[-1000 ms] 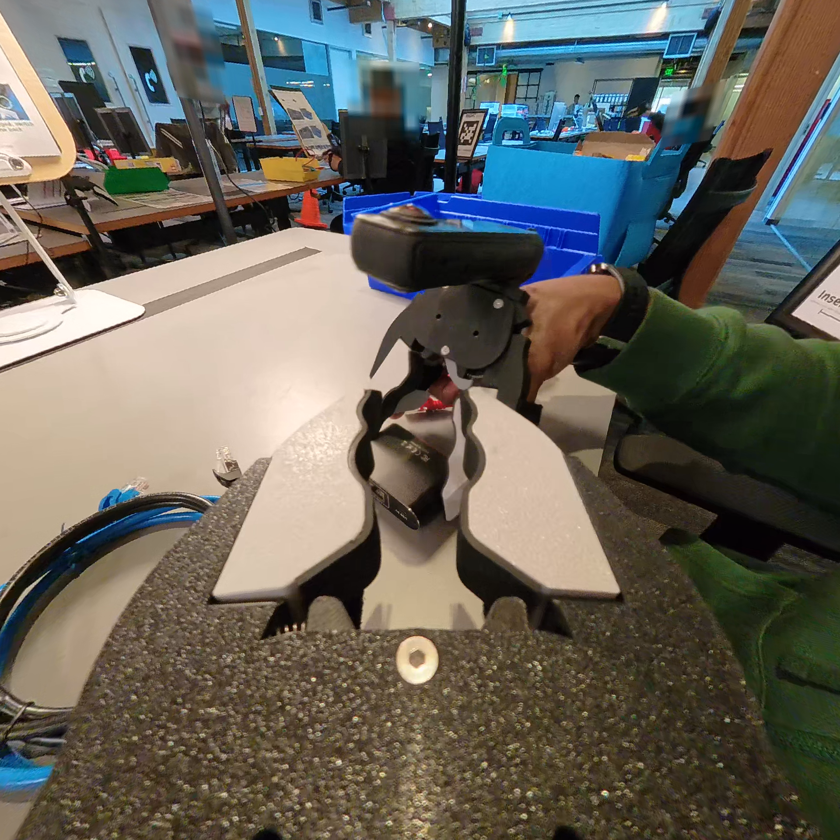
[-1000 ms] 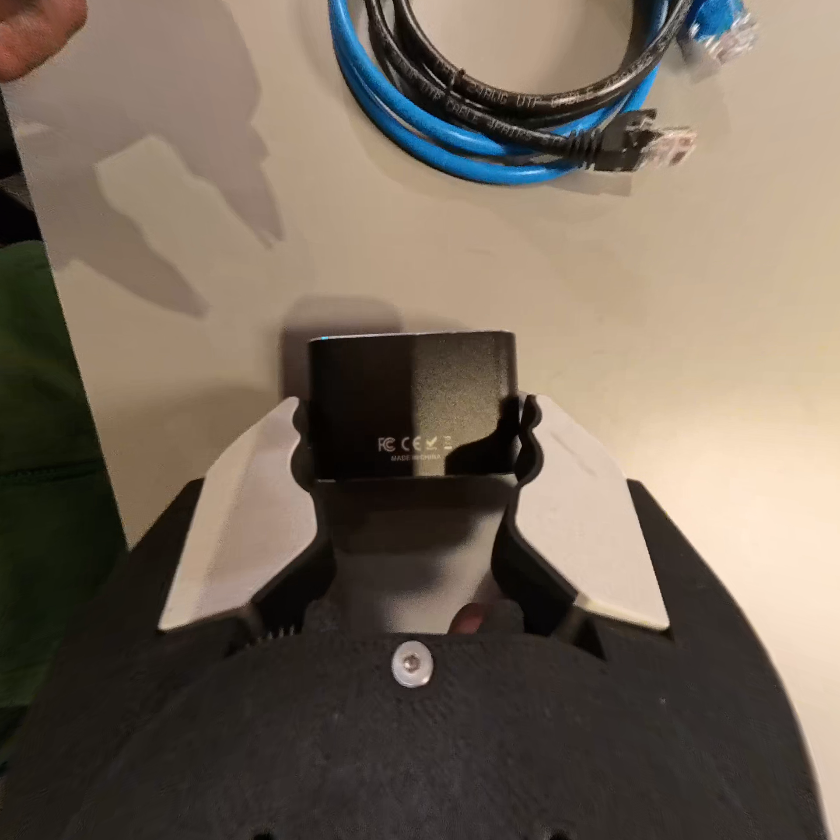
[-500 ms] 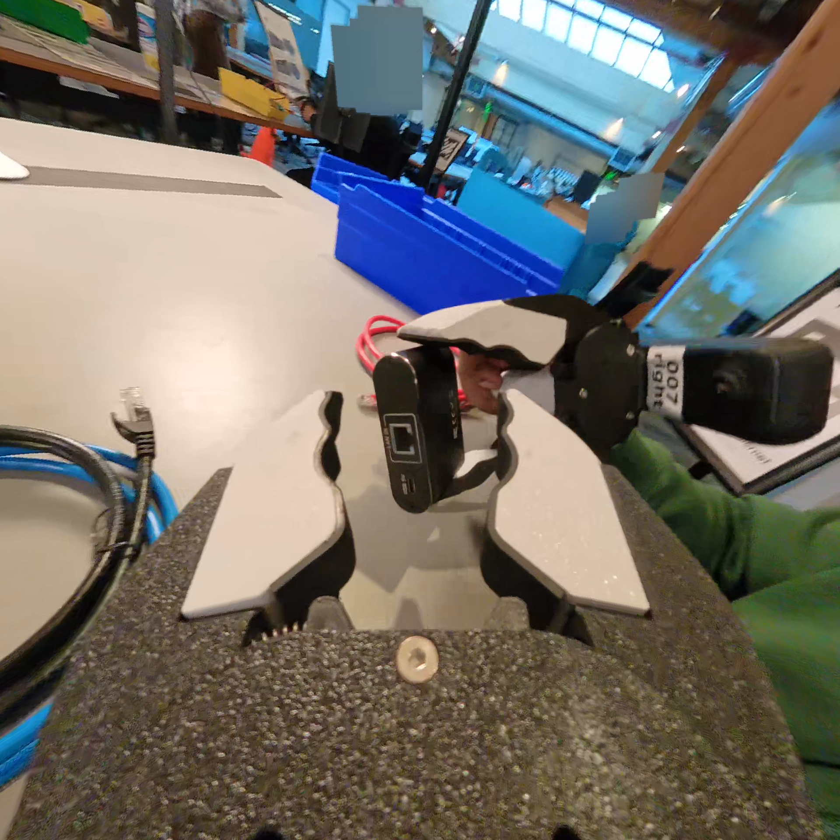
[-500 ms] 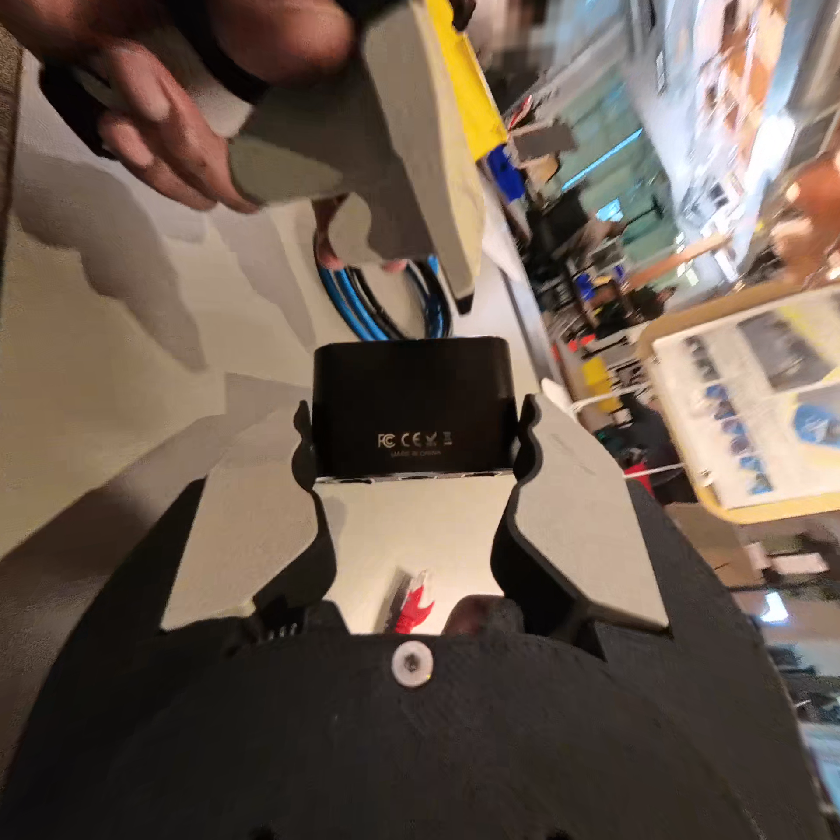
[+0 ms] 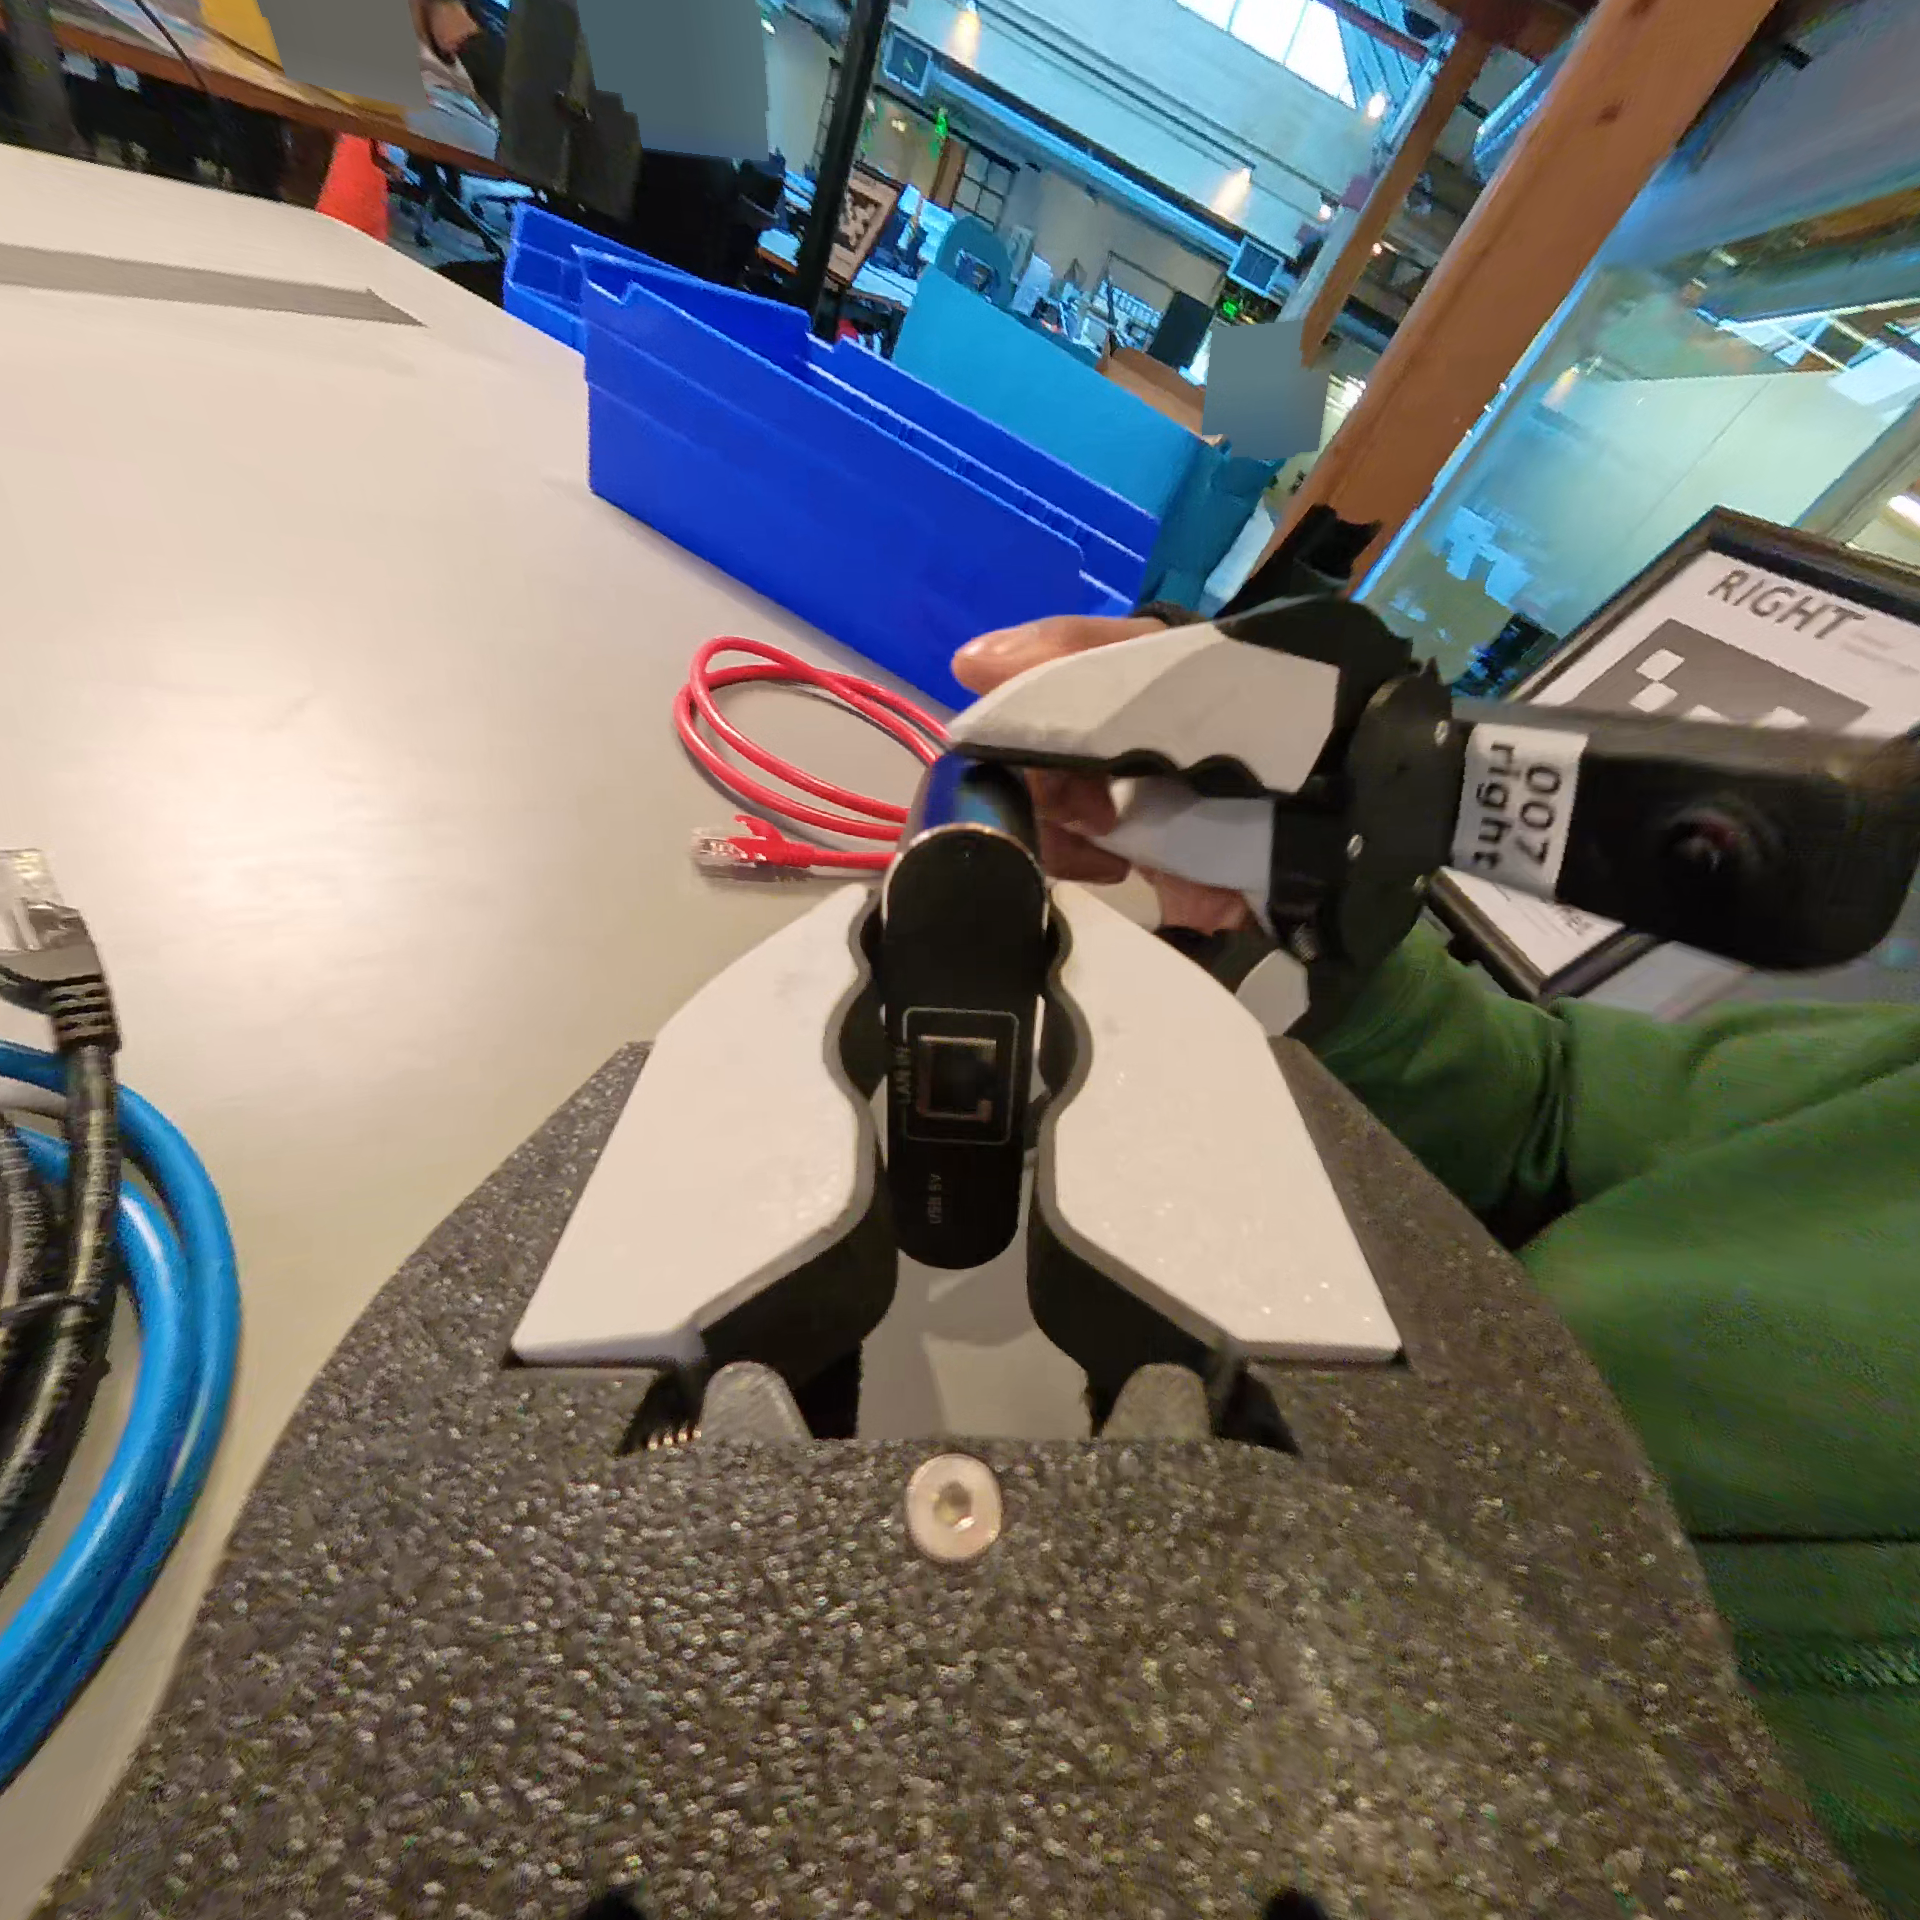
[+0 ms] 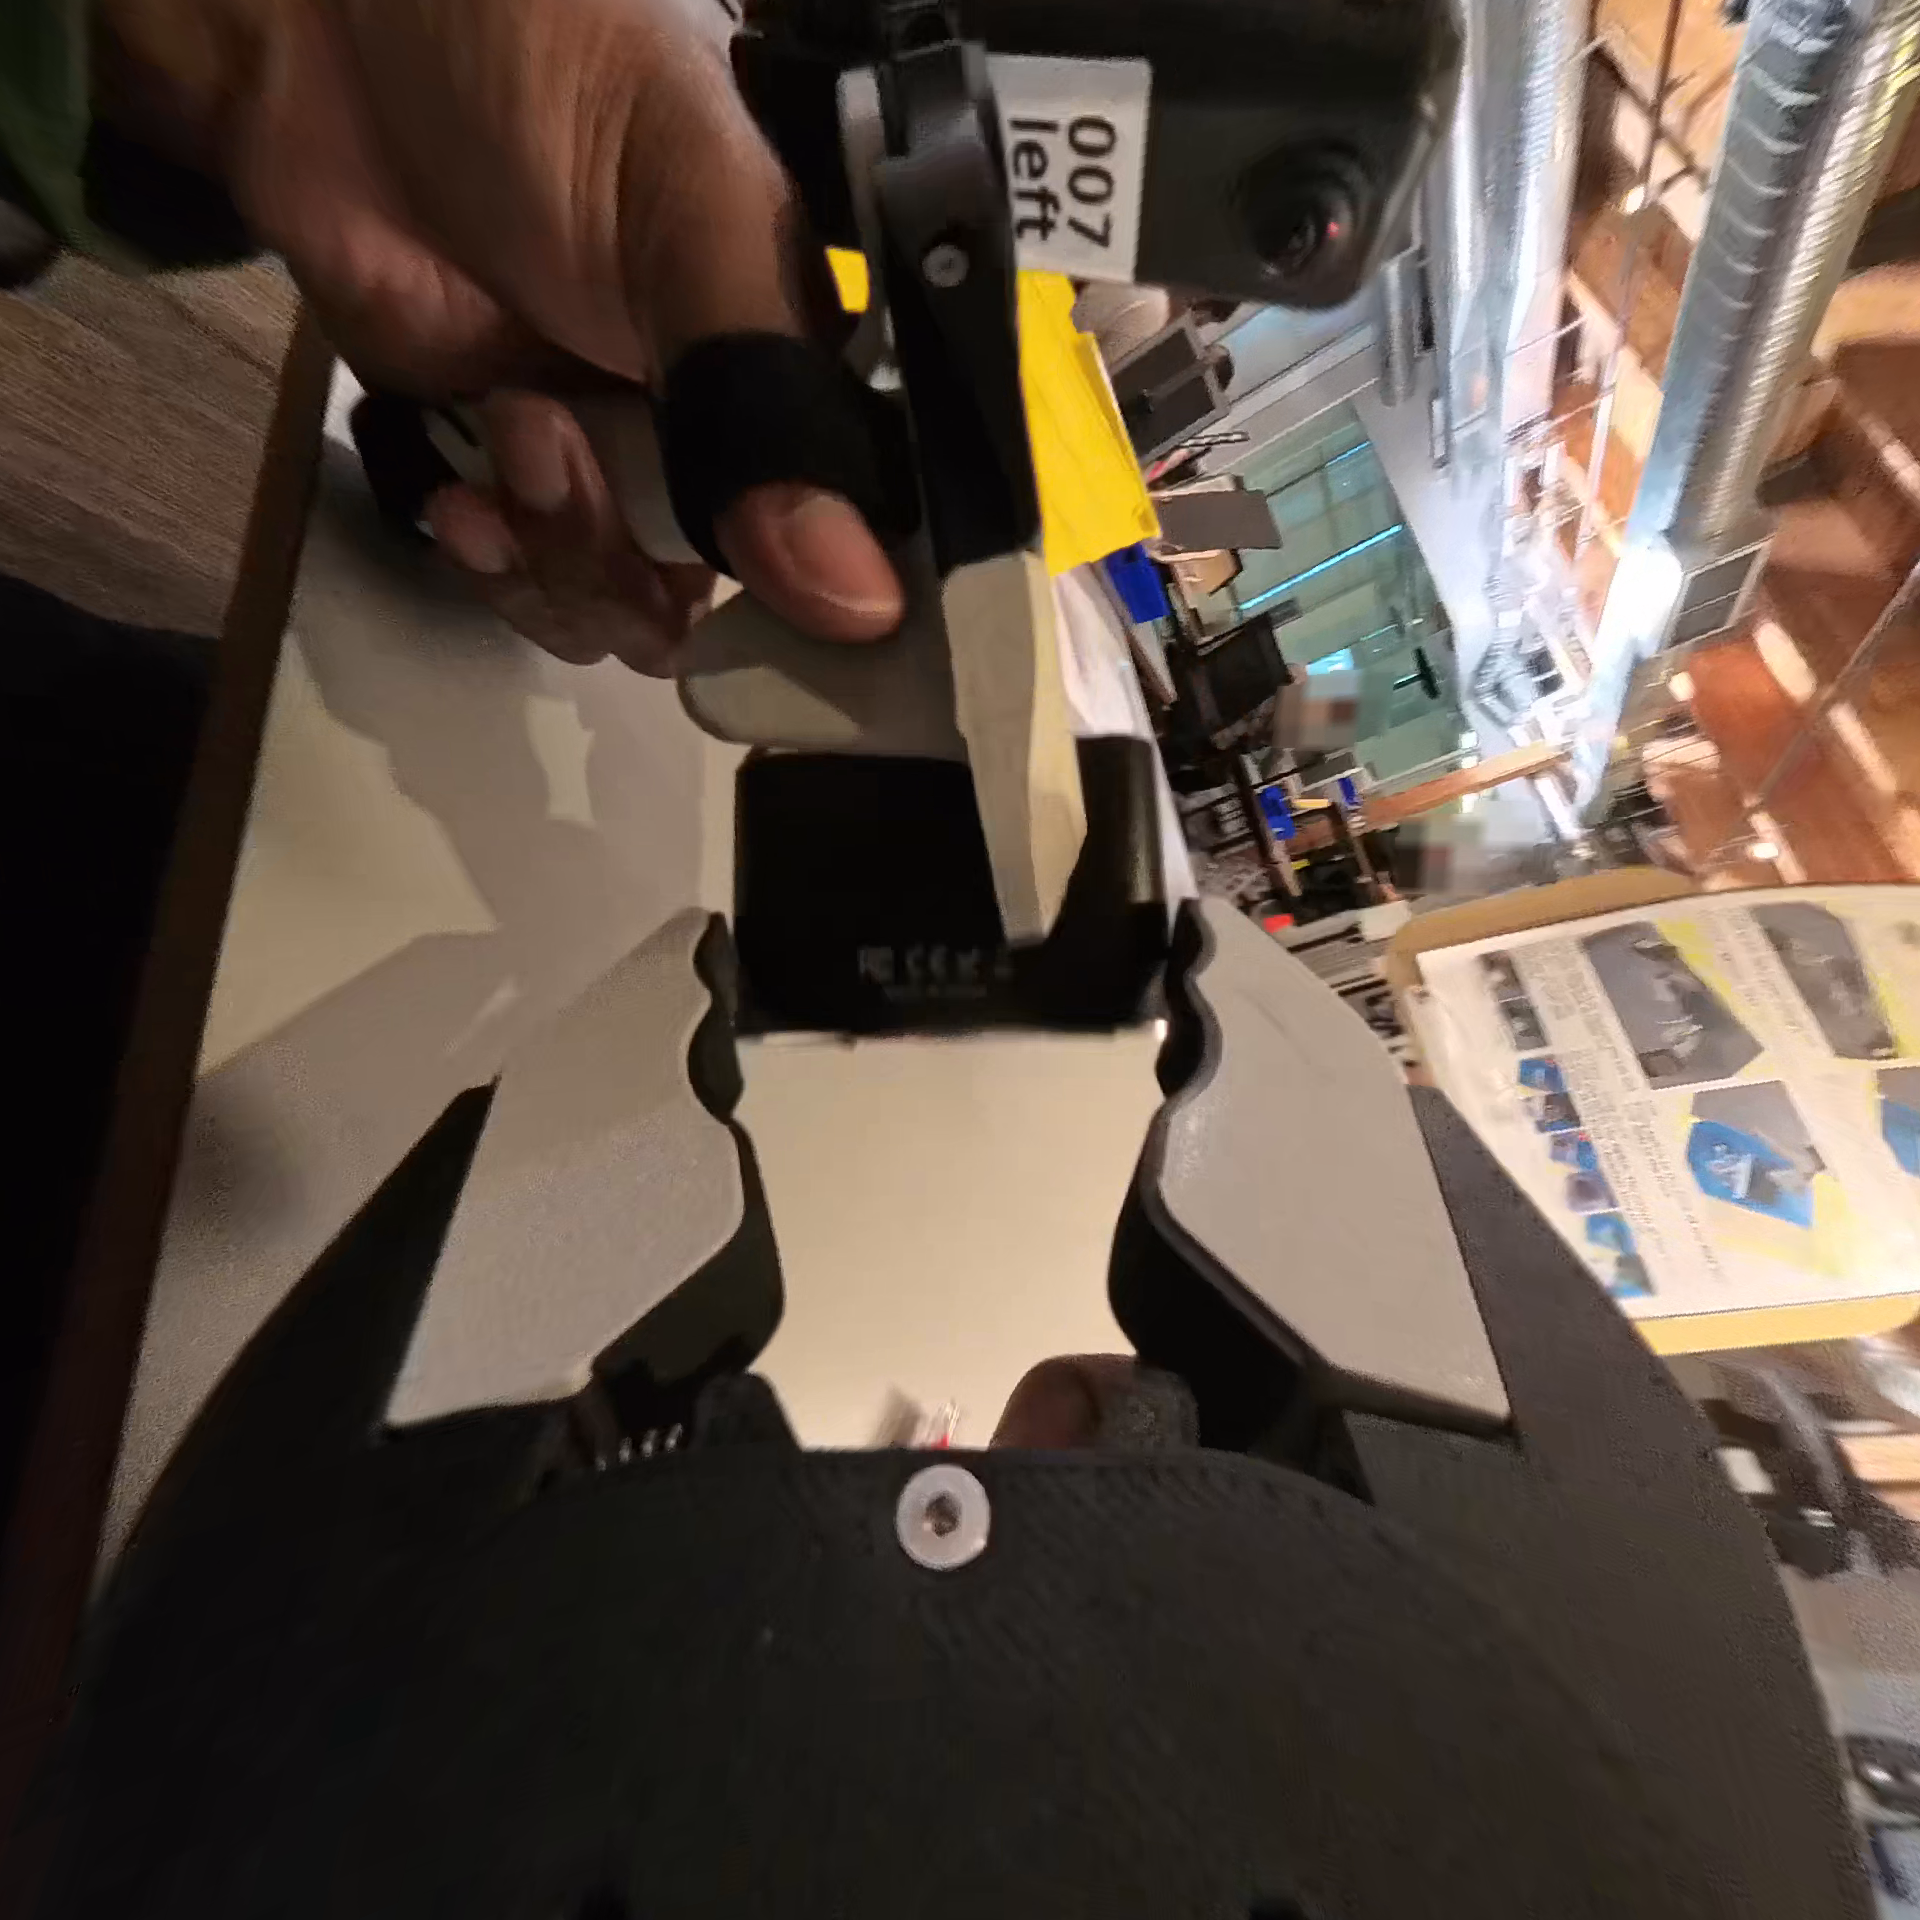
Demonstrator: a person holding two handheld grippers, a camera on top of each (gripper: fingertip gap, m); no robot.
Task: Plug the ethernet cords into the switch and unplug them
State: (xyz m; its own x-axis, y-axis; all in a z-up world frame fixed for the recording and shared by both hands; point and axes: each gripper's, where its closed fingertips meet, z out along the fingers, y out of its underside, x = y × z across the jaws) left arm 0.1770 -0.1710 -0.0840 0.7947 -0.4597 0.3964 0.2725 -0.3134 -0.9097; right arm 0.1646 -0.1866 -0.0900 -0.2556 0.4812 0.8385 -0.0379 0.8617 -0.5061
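Observation:
The black switch (image 5: pixel 961 1039) is held off the table, one end with a port facing the left wrist camera. My left gripper (image 5: pixel 961 914) is shut on it, both pads pressed on its flat faces. My right gripper (image 6: pixel 945 987) is also shut on the switch (image 6: pixel 862 883), gripping its two narrow edges. The right gripper shows in the left wrist view (image 5: pixel 1049 790), just behind the switch. One left finger (image 6: pixel 1023 810) lies across the switch's face in the right wrist view. No cord is plugged into the port that shows.
A red cord (image 5: pixel 790 748) lies coiled on the grey table (image 5: pixel 312 623) beyond the switch. Blue (image 5: pixel 177 1299) and black (image 5: pixel 73 1039) cords lie coiled at the left. Blue bins (image 5: pixel 831 468) stand at the table's far edge. A framed sign (image 5: pixel 1766 675) stands at the right. Left and right tips are no more than a few centimetres apart.
The right gripper lifted the switch off the table and turned it on edge. My left gripper opened wide, came around the switch and closed on it.

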